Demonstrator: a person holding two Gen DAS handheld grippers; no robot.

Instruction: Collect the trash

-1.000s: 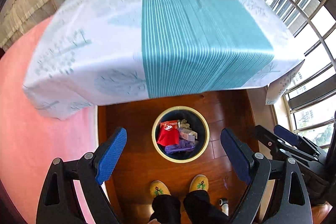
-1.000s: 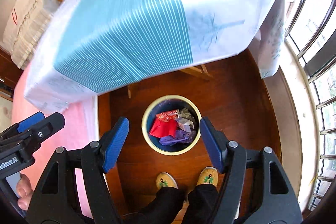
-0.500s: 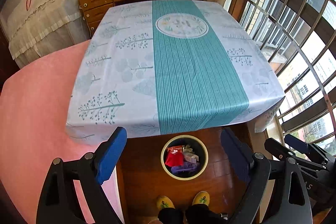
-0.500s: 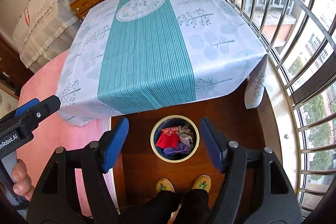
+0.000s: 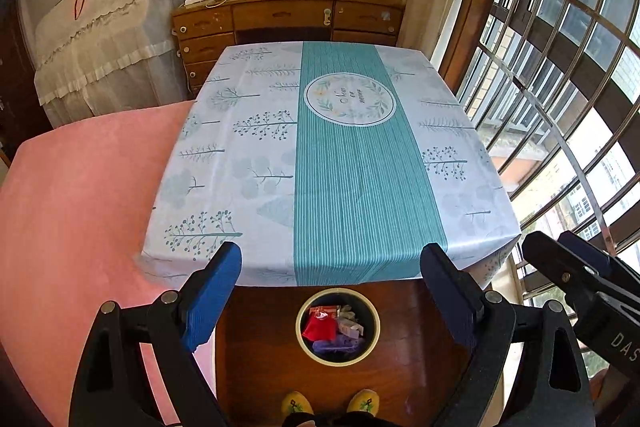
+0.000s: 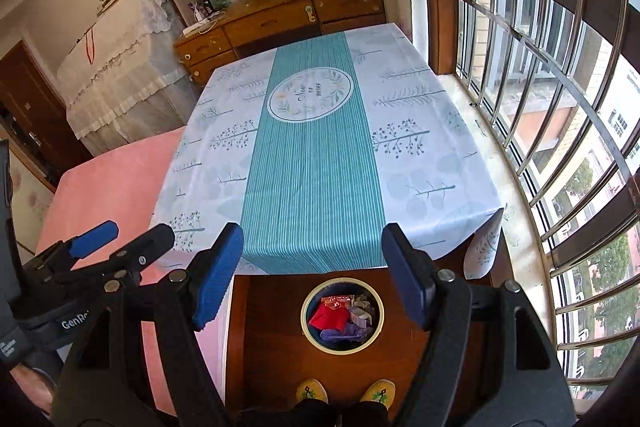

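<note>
- Trash bin (image 5: pixel 338 326), round with a cream rim, stands on the wooden floor just in front of the desk (image 5: pixel 332 163).
- Bin contents: red wrapper (image 5: pixel 319 327), purple piece (image 5: pixel 336 346) and pale scraps, apparently paper.
- Left gripper (image 5: pixel 330 291) hangs above the bin, blue fingers (image 5: pixel 210 297) wide apart, nothing between them.
- Right gripper (image 6: pixel 312 273) likewise above the bin, fingers (image 6: pixel 404 277) spread and empty.
- Yellow slippers (image 6: pixel 311 390) sit just behind the bin.
- Desk carries a teal-striped cloth.
</note>
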